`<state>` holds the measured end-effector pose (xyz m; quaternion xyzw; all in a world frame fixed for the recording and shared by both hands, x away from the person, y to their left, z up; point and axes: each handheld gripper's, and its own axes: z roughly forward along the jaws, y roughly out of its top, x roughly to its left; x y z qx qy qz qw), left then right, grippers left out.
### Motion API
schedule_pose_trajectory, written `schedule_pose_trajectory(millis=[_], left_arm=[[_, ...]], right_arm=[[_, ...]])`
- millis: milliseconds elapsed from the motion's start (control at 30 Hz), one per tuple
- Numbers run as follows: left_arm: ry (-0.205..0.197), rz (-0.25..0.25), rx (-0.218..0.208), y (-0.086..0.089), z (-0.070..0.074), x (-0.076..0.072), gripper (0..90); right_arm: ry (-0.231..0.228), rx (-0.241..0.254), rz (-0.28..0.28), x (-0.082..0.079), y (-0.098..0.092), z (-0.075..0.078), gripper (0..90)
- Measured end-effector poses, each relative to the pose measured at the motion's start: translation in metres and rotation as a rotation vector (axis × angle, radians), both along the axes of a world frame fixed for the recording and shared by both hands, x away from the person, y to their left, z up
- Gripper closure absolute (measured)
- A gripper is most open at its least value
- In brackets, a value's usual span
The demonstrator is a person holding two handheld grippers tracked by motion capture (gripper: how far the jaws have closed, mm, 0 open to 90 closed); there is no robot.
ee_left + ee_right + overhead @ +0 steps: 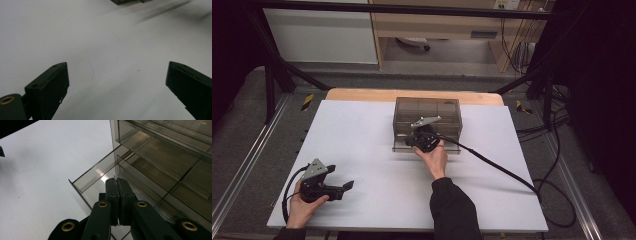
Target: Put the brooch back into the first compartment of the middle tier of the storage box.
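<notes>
A smoky clear plastic drawer box (427,111) stands on the white table (357,145), right of centre towards the back. Its bottom drawer (453,149) is pulled out a little. My right gripper (421,138) sits at the drawer front, held by a hand in a black sleeve. In the right gripper view its jaws (116,180) are pressed together, with a thin clear edge of the drawer (92,173) pinched at the tips, below the box (162,170). My left gripper (346,186) rests near the front left of the table, jaws wide apart (117,65) over bare tabletop.
The right gripper's black cable (494,164) trails across the table to its right edge and loops on the floor. A wooden strip (362,94) borders the table's far edge. Black frame posts (272,80) stand around the table.
</notes>
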<state>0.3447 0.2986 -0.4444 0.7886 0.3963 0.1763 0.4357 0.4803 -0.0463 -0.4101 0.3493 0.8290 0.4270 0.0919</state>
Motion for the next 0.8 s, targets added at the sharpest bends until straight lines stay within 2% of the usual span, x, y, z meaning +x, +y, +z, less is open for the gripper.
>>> schedule_pose_trajectory(millis=[167, 367, 500, 633, 800], left_arm=[[0.0, -0.001, 0.001, 0.0, 0.0, 0.0, 4.7], [0.0, -0.001, 0.001, 0.0, 0.0, 0.0, 4.7], [-0.001, -0.002, 0.003, 0.0, 0.0, 0.0, 4.7], [0.0, 0.0, 0.003, -0.002, 0.0, 0.0, 4.7], [0.0, 0.0, 0.001, -0.002, 0.0, 0.0, 4.6]], right_arm=[[-0.01, -0.003, -0.004, -0.001, -0.001, 0.003, 83.5], [-0.044, 0.009, 0.0, -0.006, -0.006, 0.016, 75.2], [-0.06, 0.013, -0.002, -0.012, -0.01, 0.025, 65.2], [-0.076, 0.021, -0.012, -0.018, -0.014, 0.033, 48.8], [-0.09, 0.001, -0.026, -0.028, -0.02, 0.042, 33.7]])
